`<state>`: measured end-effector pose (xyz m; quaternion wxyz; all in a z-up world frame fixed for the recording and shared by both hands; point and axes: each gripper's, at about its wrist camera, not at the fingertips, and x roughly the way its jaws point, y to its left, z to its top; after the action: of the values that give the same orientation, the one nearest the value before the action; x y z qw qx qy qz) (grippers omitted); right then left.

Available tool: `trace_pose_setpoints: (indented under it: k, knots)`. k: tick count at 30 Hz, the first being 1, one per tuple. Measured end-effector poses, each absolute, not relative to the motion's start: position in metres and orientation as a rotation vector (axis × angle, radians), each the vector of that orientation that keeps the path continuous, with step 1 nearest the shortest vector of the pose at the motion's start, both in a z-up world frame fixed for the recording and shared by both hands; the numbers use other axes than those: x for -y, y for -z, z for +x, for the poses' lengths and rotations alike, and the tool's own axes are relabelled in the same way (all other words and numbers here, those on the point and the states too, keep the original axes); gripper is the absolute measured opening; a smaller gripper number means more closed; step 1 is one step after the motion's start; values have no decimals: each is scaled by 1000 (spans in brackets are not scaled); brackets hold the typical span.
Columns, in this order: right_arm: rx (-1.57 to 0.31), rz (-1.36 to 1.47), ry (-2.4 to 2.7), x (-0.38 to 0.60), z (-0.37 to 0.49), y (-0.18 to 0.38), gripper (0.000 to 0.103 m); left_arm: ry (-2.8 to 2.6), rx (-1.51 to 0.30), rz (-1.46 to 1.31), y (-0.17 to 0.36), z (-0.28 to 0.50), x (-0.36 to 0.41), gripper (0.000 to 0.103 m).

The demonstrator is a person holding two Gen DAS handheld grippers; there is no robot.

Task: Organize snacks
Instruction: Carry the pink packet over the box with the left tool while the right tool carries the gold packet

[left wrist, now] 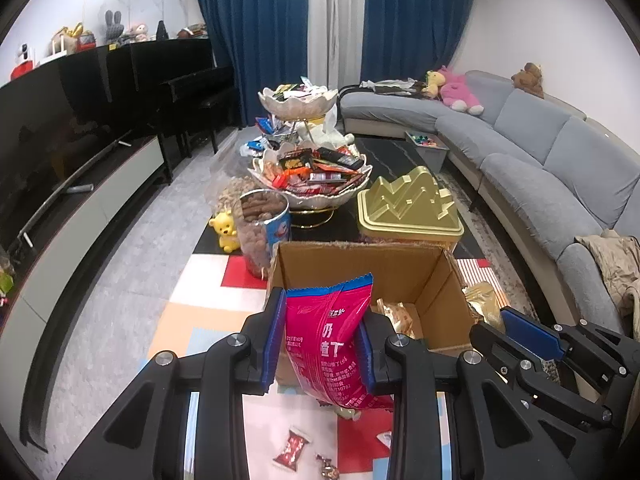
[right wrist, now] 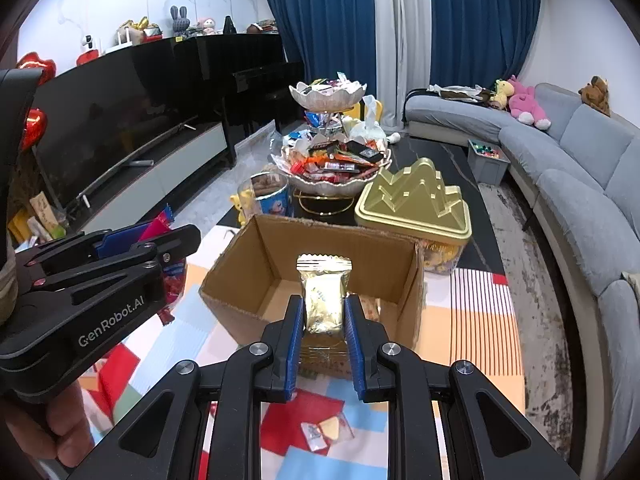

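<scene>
Living-room floor mat: left gripper [left wrist: 320,344] jaws pinch a pink bag [left wrist: 332,344], right gripper [right wrist: 322,340] jaws a gold packet [right wrist: 324,300], both probably headed into the box [right wrist: 248,272] next.

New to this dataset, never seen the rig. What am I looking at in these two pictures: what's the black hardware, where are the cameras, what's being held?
There is no robot here. A person holds a hand-held two-finger gripper in each hand, and a fisheye camera on each one looks forward along its fingers.

The left wrist view shows the left gripper shut on a pink snack bag; the right gripper shows at the side. The right wrist view shows the right gripper shut on a gold snack packet, with the left gripper and the person's hand at the picture's left.

Both point toward an open cardboard box on a colourful floor mat. Beyond it stand a tiered snack bowl, a gold tin and a jar of snacks. A few loose sweets lie on the mat.
</scene>
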<state>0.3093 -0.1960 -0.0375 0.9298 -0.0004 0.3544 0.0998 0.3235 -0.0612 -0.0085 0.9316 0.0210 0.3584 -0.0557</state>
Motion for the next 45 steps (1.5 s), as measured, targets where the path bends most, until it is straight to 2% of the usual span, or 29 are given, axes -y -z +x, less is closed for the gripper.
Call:
trace_pose_setpoints:
  k: [19,45]
  knots:
    - [-731,9,-206,200,349,42,22,175,-743,72,21,368,68,32]
    - [-798,23,-219,201,388,74,22,182,-807,89,54,407,74,33]
